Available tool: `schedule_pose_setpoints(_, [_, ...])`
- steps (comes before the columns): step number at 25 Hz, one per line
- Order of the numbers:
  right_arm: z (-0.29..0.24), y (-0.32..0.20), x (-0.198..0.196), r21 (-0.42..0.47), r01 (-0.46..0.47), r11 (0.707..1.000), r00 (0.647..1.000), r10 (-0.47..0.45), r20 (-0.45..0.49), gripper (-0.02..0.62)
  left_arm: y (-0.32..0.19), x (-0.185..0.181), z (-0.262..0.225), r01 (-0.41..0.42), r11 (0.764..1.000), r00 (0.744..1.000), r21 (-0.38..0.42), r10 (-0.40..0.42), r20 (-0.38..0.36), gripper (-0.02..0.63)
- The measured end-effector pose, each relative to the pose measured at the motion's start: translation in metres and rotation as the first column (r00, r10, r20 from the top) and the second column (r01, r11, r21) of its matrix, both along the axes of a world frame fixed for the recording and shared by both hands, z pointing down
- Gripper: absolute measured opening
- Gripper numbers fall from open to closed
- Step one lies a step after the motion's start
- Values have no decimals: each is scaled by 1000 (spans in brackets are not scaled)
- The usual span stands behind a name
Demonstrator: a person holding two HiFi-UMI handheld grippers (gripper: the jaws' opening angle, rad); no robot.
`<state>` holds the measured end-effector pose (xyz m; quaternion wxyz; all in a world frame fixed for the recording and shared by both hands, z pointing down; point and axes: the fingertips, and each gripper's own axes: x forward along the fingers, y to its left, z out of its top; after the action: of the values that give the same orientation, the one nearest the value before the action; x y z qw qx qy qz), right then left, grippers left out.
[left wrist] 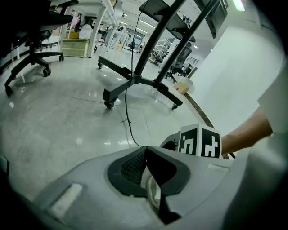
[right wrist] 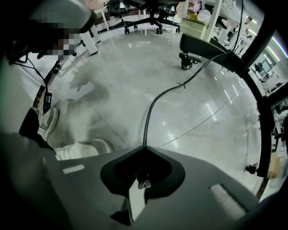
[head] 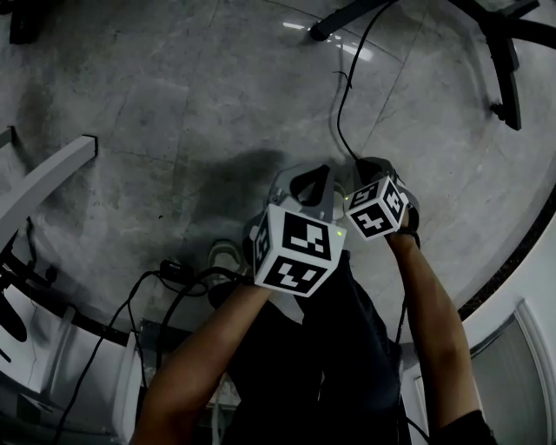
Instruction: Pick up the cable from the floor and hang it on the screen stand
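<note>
A black cable (head: 340, 113) lies across the grey floor, running from the screen stand (head: 508, 52) toward me. My right gripper (head: 365, 165) is shut on the cable's near end. In the right gripper view the cable (right wrist: 155, 105) leaves the closed jaw tips (right wrist: 144, 147) and curves off to the stand's wheeled foot (right wrist: 202, 47). My left gripper (head: 317, 187) hovers just left of the right one, shut with nothing between its pads (left wrist: 145, 148). In the left gripper view the cable (left wrist: 128, 112) leads to the stand's black base (left wrist: 148, 81).
An office chair (left wrist: 27, 49) stands at the far left, with more chairs (right wrist: 148, 13) farther off. A white frame leg (head: 43, 178) and loose black wires (head: 174, 274) lie at my left. My shoes (right wrist: 85, 148) are just below the grippers. A wall (left wrist: 234, 76) runs along the right.
</note>
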<state>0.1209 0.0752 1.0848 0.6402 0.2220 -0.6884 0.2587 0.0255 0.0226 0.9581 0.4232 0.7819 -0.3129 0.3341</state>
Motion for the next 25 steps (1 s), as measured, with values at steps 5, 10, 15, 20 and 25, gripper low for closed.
schedule_pose_setpoints(5, [-50, -2, -6, 59, -16, 998, 1000, 15, 22, 15, -7, 0, -43, -25, 999, 1000, 29, 25, -2, 2])
schedule_pose_setpoints(10, [-113, -9, -9, 135, -34, 990, 999, 30, 32, 15, -14, 0, -99, -49, 996, 999, 70, 49, -10, 2])
schedule_pose_setpoints(15, [-186, -23, -14, 239, -26, 971, 999, 18, 36, 15, -18, -3, -157, -63, 991, 998, 119, 64, -7, 2])
schedule_pose_setpoints(20, [-262, -28, -10, 307, -39, 951, 999, 35, 20, 15, -15, 4, -222, -75, 985, 996, 155, 81, -31, 2])
schedule_pose_setpoints(25, [-332, -34, -4, 378, -44, 925, 999, 44, 8, 15, -22, 11, -286, -80, 973, 995, 218, 92, -46, 2])
